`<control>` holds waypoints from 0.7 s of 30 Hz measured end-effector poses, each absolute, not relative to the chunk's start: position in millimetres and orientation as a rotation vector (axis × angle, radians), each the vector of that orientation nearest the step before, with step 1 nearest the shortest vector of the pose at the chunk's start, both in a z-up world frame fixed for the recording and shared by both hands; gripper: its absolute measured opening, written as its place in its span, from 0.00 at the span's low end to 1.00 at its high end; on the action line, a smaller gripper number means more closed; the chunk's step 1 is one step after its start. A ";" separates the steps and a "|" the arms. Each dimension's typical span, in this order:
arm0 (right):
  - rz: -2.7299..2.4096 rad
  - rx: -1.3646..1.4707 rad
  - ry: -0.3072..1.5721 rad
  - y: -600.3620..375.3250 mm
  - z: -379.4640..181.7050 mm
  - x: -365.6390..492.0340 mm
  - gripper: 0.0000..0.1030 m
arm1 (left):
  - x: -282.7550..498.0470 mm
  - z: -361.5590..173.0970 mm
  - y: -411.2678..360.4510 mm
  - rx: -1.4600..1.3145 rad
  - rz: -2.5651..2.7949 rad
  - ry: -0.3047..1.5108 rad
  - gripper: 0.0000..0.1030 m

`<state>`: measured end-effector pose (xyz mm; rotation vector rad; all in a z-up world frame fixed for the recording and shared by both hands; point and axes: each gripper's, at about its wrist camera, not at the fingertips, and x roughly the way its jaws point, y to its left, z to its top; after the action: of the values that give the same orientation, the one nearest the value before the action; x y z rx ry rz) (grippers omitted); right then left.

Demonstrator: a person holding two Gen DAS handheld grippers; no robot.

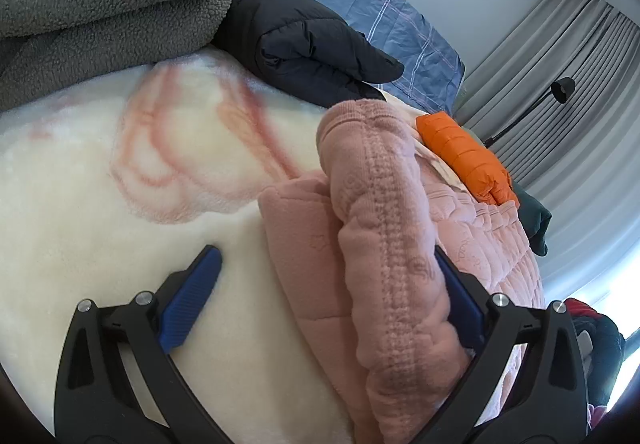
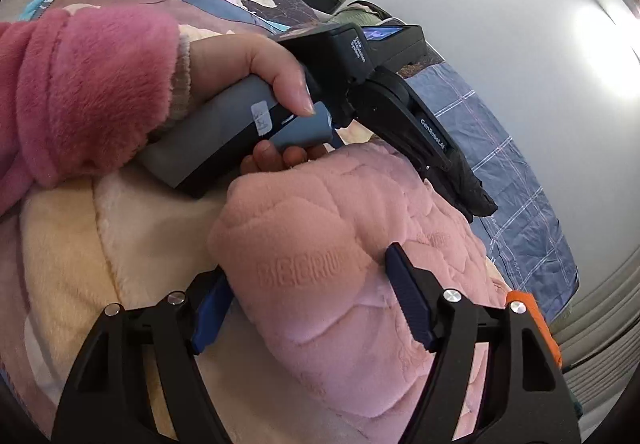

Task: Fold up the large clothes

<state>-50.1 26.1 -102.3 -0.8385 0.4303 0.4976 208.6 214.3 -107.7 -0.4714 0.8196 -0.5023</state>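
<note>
Pink quilted garment (image 1: 400,244), bunched, on cream blanket (image 1: 120,224)

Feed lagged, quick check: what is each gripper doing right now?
Left gripper: open, pink garment bunched between its fingers.
Right gripper: open, straddling a fold of the same garment.

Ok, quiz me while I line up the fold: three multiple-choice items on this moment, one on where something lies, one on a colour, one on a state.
1. Where does the orange garment lie?
A. on the grey fleece
B. at the far edge of the pink garment
C. between the left gripper's fingers

2. What colour are the finger pads of the left gripper?
A. blue
B. red
C. white

3. How do the jaws of the right gripper stand?
A. shut on nothing
B. spread, with a pink fold between them
C. out of view

Key: 1 B, it shows just beyond the pink fabric. 2 A, both ribbed pads are blue. 3 B, the pink bulge sits between the spread fingers.
</note>
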 end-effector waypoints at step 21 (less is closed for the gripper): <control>0.610 -0.231 0.626 -33.8 -62.1 -6.5 0.28 | 204.9 -64.5 195.9 -0.435 -0.456 0.838 0.37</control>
<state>-6.5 -33.8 -62.1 -0.2311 0.6258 0.6098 204.9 195.9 -64.5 -0.4354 0.8383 -0.4562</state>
